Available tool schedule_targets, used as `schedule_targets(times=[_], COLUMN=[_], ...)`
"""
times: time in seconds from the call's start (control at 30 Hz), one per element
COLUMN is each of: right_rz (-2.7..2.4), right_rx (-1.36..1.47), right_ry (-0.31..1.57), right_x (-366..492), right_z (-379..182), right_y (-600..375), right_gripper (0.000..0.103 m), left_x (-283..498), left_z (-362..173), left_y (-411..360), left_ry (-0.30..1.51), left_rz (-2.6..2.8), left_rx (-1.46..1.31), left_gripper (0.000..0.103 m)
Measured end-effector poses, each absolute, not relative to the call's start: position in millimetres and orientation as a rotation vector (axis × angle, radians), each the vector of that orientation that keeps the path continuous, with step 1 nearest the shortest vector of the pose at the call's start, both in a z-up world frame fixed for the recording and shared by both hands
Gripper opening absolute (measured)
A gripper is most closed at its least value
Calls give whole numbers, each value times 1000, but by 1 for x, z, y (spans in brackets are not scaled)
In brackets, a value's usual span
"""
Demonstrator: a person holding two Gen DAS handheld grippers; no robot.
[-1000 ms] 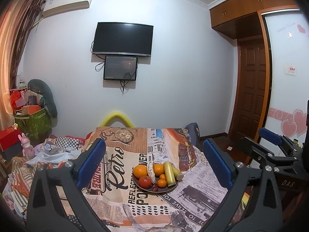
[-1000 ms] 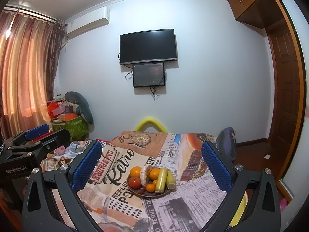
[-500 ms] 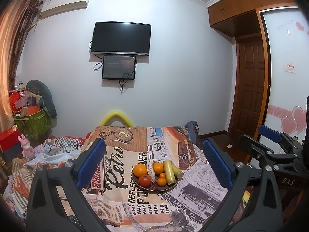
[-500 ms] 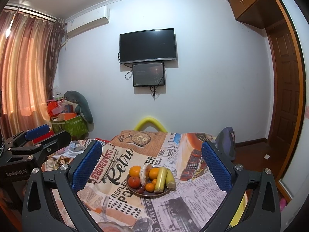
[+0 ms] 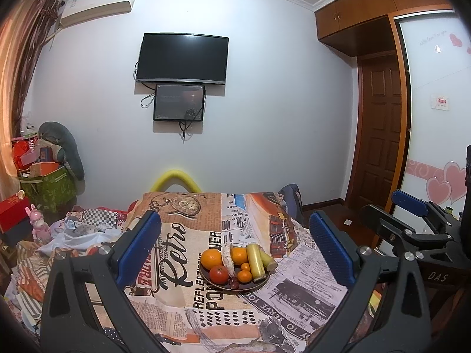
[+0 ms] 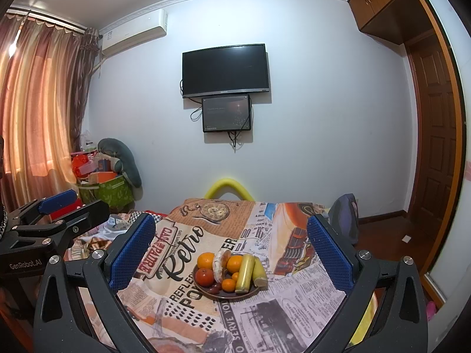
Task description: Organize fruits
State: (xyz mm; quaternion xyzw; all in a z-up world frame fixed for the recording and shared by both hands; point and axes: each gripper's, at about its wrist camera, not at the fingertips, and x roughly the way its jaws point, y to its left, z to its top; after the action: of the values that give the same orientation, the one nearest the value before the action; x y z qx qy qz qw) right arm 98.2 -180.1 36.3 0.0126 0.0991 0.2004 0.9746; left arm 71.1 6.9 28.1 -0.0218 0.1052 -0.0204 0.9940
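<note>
A dark plate [image 5: 250, 289] [image 6: 235, 296] sits mid-table, heaped with fruit. On it are a large orange [image 5: 211, 258] [image 6: 205, 260], a red round fruit [image 5: 219, 274] [image 6: 204, 276], small tangerines [image 5: 245, 276], two yellow-green long pieces [image 5: 255, 261] [image 6: 245, 273], a pale wrapped piece [image 5: 228, 257] and dark small fruits [image 5: 234, 283]. My left gripper [image 5: 234, 216] hangs open, short of the plate and above it, holding nothing. My right gripper [image 6: 230, 218] is open likewise. Each shows in the other's view: the right [image 5: 412, 226], the left [image 6: 59, 214].
A newspaper-print cloth [image 5: 300, 291] covers the table. A yellow chair back [image 5: 175, 178] rises at the far edge and a dark chair [image 6: 344, 214] stands at the right. Bags, boxes and cloth pile up at the left [image 5: 44, 185]. A brown door [image 5: 379, 147] is at the right.
Both views sway only slightly. The plate and fruit have not moved, and both grippers stay open.
</note>
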Motion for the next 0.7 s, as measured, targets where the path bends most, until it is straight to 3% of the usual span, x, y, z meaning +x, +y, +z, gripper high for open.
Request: schedule_targets(times=[0.7], right_rz=[405], right_rx=[27], right_ry=[202], right_x=[97], right_z=[37], right_y=[-180], right_gripper=[103], left_x=[70], left_z=[27], left_y=[4], left_ry=[222], left_rz=[-72], left_rx=[-30], left_gripper=[102])
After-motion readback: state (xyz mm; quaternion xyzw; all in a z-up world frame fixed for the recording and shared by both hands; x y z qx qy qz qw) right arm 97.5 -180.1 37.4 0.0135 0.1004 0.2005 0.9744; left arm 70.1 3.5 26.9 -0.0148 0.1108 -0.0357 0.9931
